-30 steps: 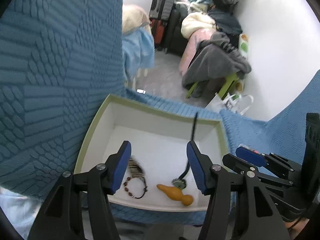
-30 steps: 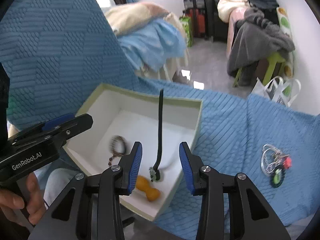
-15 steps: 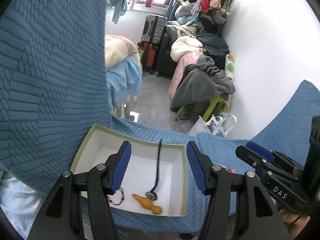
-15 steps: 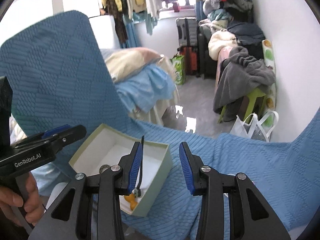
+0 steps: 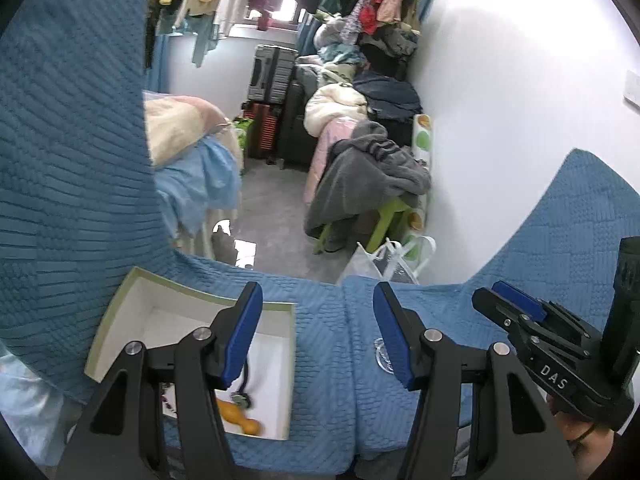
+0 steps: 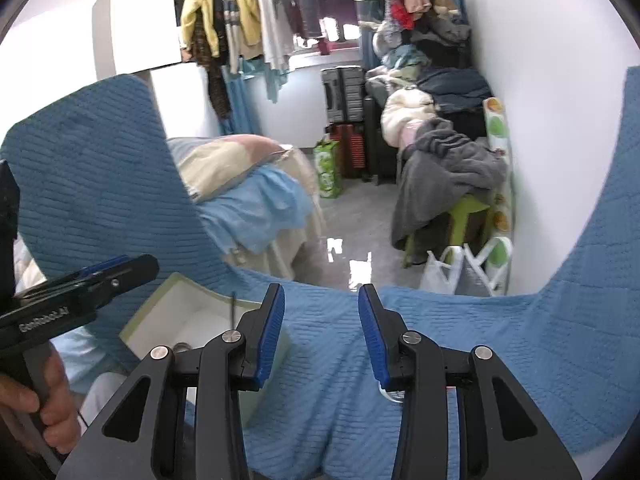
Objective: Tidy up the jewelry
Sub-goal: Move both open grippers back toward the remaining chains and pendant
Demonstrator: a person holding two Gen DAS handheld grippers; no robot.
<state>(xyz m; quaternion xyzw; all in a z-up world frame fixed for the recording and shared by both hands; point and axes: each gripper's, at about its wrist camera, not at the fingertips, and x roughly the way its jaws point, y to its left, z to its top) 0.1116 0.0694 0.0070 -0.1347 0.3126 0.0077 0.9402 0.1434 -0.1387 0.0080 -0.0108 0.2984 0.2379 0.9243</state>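
box (image 5: 120, 312): pendant (image 5: 242, 398), orange piece (image 5: 240, 420) in | ring (image 5: 380, 354) on blanket (image 5: 320, 340) left | left gripper (image 5: 318, 336) wide, empty | right gripper (image 6: 322, 336) narrower, empty

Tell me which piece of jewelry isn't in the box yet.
The silver coiled piece lying on the blue blanket, right of the box. The orange piece and black cord pendant already lie inside.

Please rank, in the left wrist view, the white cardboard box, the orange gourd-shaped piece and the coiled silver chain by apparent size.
1. White cardboard box with green rim.
2. Orange gourd-shaped piece.
3. Coiled silver chain, though partly hidden by the hand-held gripper, so unsure.
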